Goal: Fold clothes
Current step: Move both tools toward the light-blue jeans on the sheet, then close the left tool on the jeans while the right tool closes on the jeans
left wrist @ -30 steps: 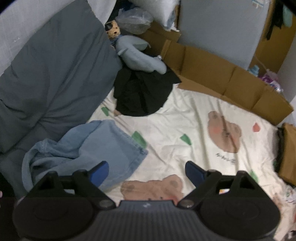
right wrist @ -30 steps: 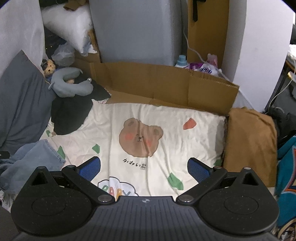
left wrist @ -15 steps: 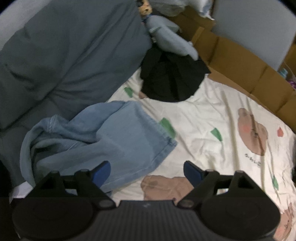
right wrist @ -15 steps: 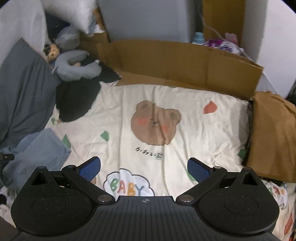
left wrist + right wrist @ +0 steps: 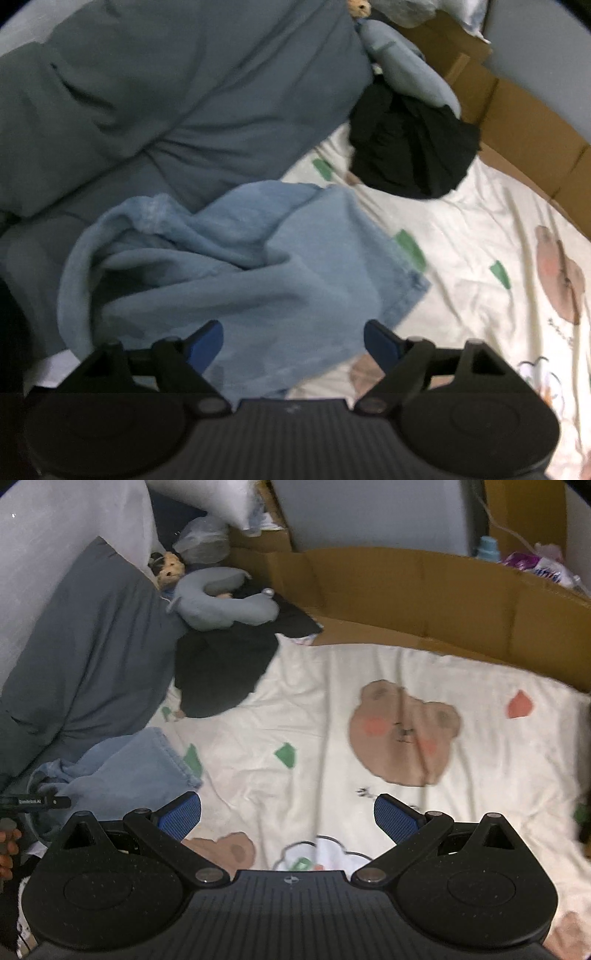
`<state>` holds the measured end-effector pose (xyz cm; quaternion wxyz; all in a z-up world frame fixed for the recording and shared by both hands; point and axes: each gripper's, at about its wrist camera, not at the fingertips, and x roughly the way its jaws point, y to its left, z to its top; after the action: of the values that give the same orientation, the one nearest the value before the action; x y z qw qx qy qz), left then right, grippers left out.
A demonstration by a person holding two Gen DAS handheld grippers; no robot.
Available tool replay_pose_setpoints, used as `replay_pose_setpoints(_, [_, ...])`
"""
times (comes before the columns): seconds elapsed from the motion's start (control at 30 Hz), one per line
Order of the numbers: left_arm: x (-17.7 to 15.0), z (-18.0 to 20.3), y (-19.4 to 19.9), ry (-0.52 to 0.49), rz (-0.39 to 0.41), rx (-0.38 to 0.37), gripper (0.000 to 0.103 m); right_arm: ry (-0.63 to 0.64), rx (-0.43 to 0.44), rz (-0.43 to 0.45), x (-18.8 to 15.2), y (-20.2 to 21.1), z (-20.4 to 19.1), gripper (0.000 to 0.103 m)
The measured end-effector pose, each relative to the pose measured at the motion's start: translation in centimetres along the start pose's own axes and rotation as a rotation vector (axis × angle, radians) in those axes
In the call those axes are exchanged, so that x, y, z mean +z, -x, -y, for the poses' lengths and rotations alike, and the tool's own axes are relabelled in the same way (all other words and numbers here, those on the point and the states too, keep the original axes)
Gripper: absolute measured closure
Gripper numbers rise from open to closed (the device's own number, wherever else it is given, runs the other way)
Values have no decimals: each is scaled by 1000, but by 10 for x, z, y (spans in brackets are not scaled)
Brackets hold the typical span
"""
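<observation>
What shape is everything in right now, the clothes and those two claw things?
Left gripper: open, empty, above the jeans.
Right gripper: open, empty, above the sheet.
Blue jeans: crumpled, unfolded.
Black garment: bunched in a heap.
Bear-print sheet: spread flat, lightly wrinkled.
Grey pillow: slumped, creased.

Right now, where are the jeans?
The jeans lie crumpled just ahead of the open left gripper, between the grey duvet and the bear sheet.
</observation>
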<state>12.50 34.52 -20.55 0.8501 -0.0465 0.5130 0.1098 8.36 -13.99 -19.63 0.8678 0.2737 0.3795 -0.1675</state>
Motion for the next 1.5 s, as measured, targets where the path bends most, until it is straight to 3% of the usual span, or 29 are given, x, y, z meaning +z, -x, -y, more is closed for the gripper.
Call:
replay_pose_setpoints(0.27, [13, -39, -11, 77, 40, 12, 12, -29, 22, -56, -25, -26, -8, 0])
replay_pose_setpoints(0.5, [23, -35, -18, 128, 69, -71, 12, -48, 14, -101, -45, -35, -9, 0])
replay_pose_setpoints(0.67, [29, -9, -31, -28, 68, -54, 8, -54, 6, -108, -48, -33, -9, 0])
replay_pose_setpoints(0.87, [30, 5, -59, -208, -7, -88, 10, -58, 6, -123, -51, -36, -10, 0])
replay_pose_setpoints(0.93, [29, 7, -69, -278, -44, -89, 26, -58, 19, -148, -53, -40, -13, 0])
replay_pose_setpoints(1.03, [31, -7, -82, -203, -127, -119, 56, -48, 39, -155, -53, -42, -20, 0])
replay_pose_setpoints(1.13, [32, -12, -81, -181, -137, -136, 77, -63, 59, -155, -52, -43, -22, 0])
replay_pose_setpoints(1.23, [31, -9, -72, -175, -125, -156, 89, -75, 76, -161, -51, -44, -25, 0])
replay_pose_setpoints(1.5, [29, 17, -26, -160, -57, -300, 94, -99, 140, -171, -50, -45, -35, 0])
